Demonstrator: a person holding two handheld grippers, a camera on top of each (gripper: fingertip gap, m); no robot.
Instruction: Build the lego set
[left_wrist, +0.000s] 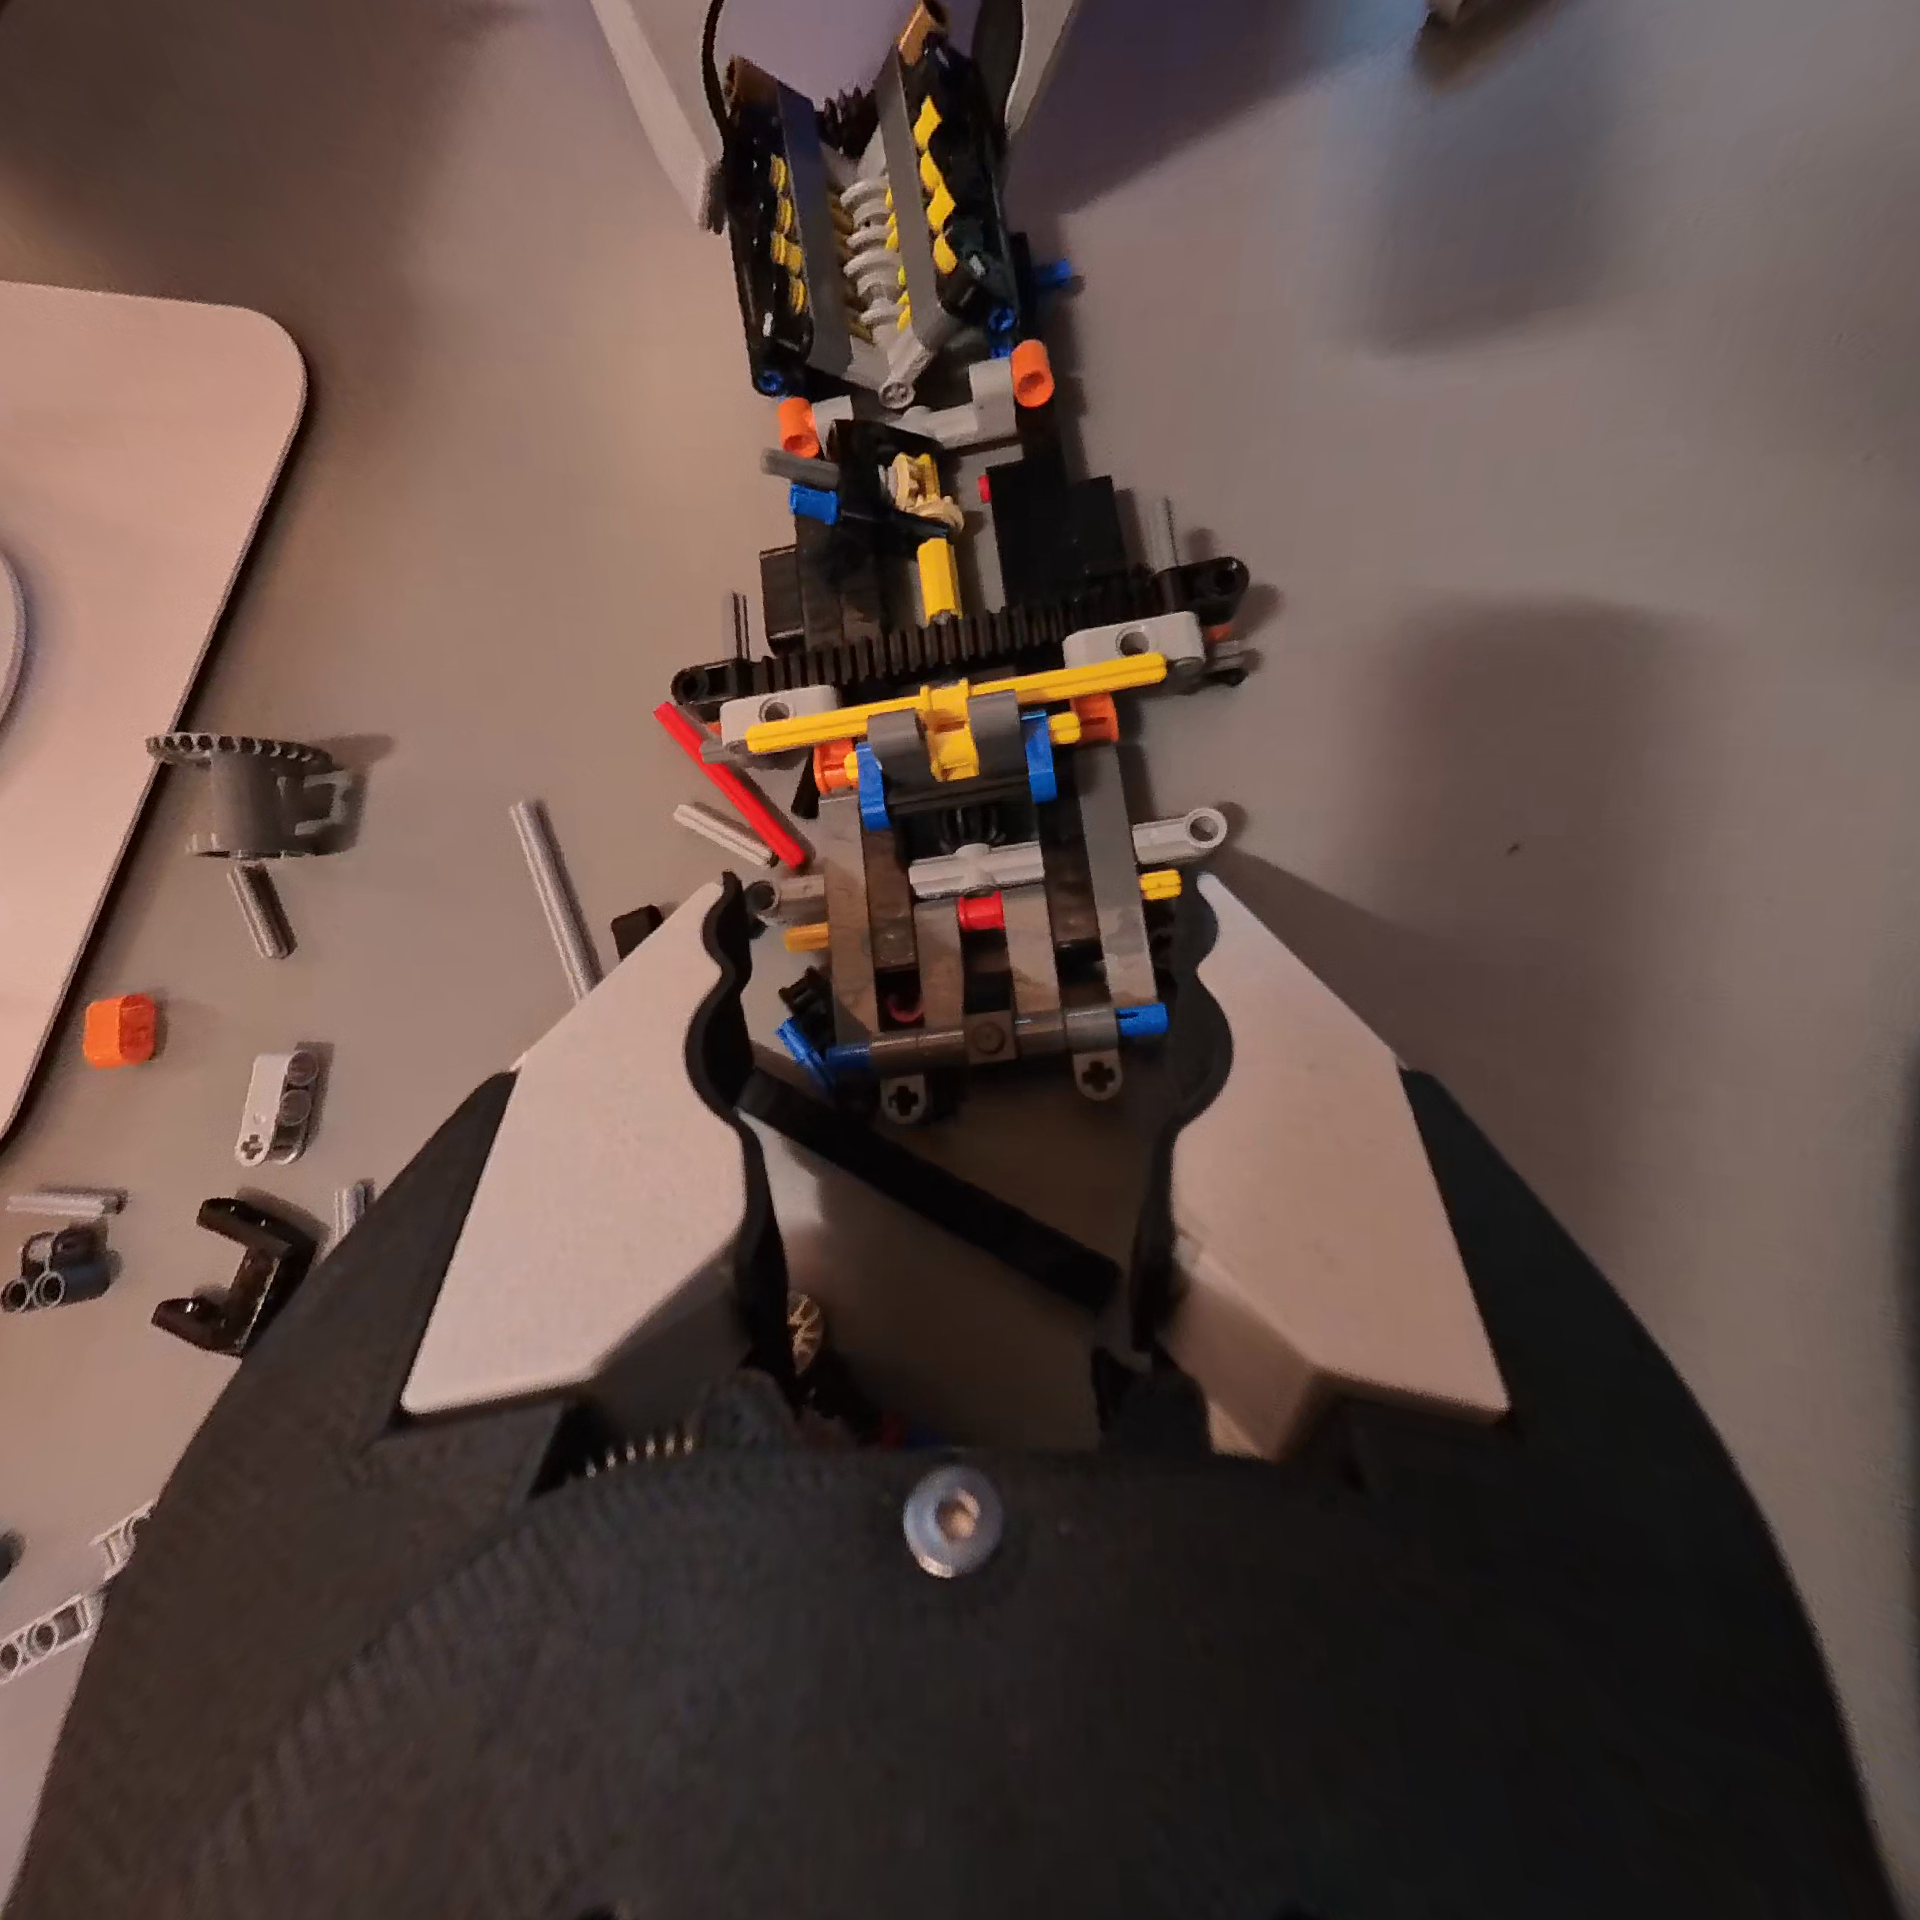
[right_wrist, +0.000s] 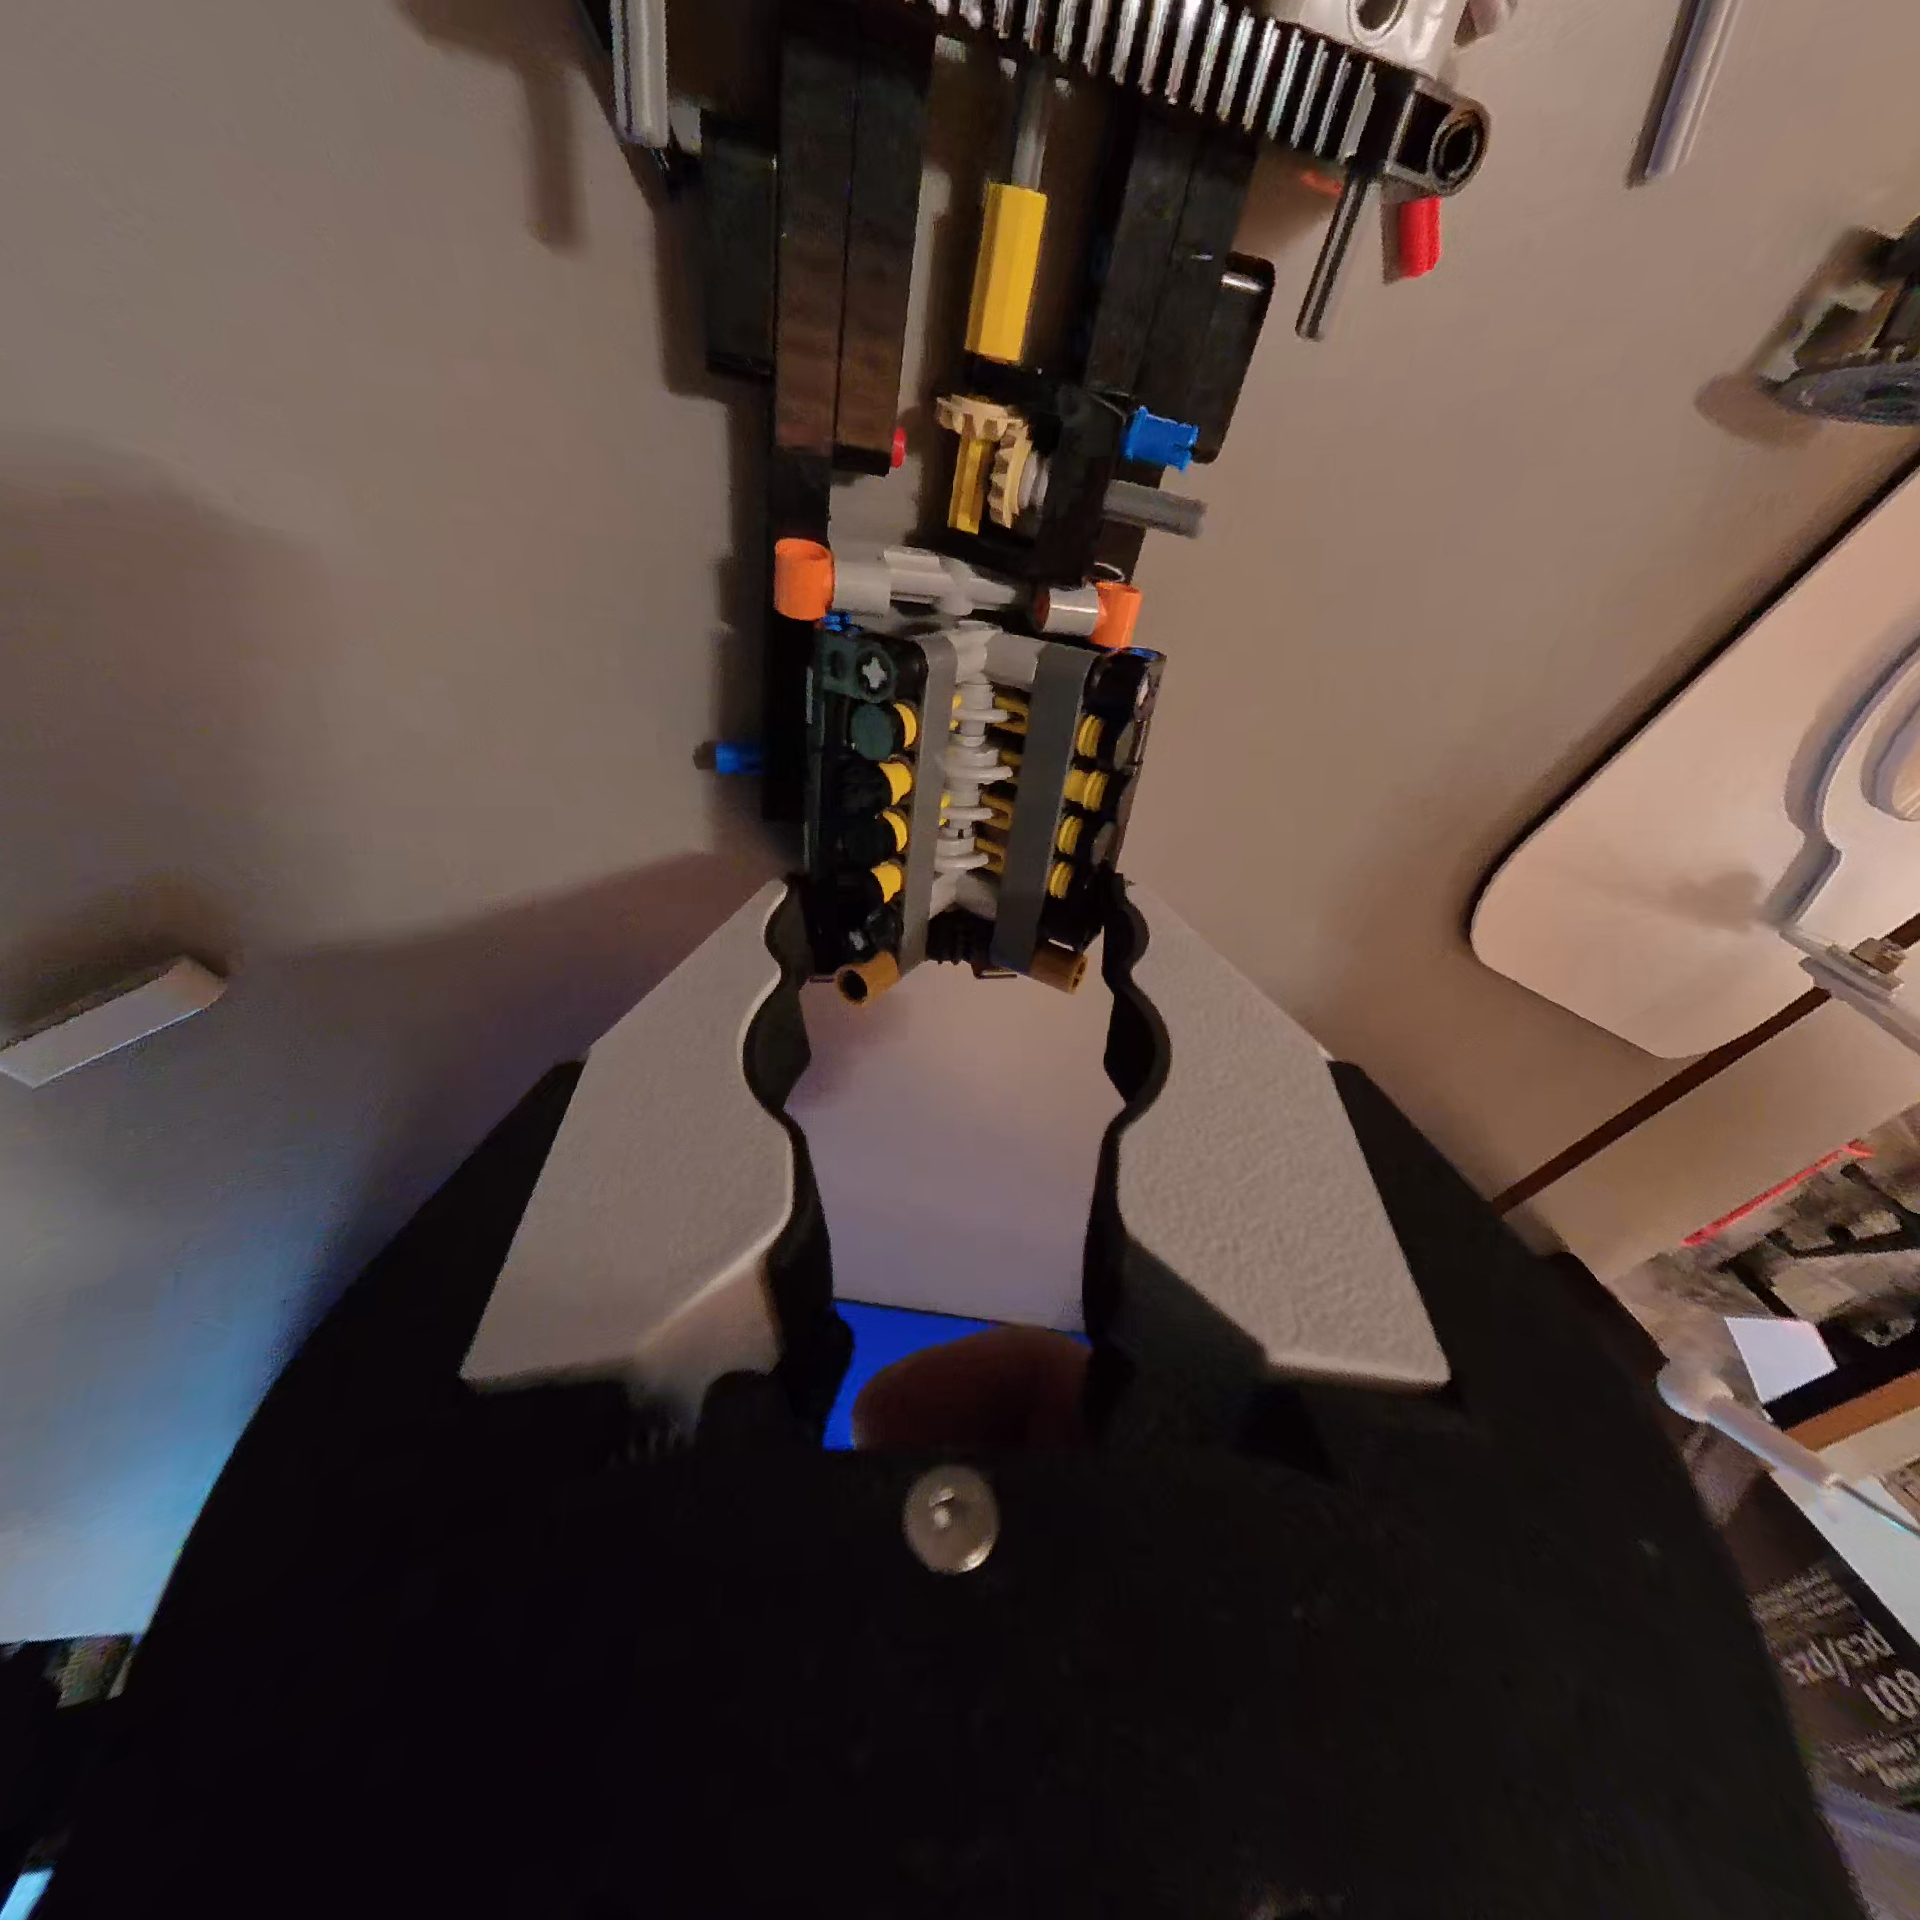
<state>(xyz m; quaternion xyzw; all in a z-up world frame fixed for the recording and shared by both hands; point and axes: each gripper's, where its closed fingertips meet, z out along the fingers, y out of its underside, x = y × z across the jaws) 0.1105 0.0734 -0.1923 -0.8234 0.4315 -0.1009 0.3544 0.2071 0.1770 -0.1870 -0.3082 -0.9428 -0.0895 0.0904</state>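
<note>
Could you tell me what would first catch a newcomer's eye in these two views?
A long lego chassis runs down the middle of the table, held at both ends. The left gripper clasps its grey frame end, and the right gripper clasps the engine block with yellow pistons. Loose pieces, including a grey gear, lie left of it.

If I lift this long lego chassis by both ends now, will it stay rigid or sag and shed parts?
The lego chassis is long and narrow at the middle, so it may flex there. Both tongs, left and right, bracket opposite ends, which should limit sagging. Protruding pins and the yellow axle look snag-prone; they might pop loose.
</note>
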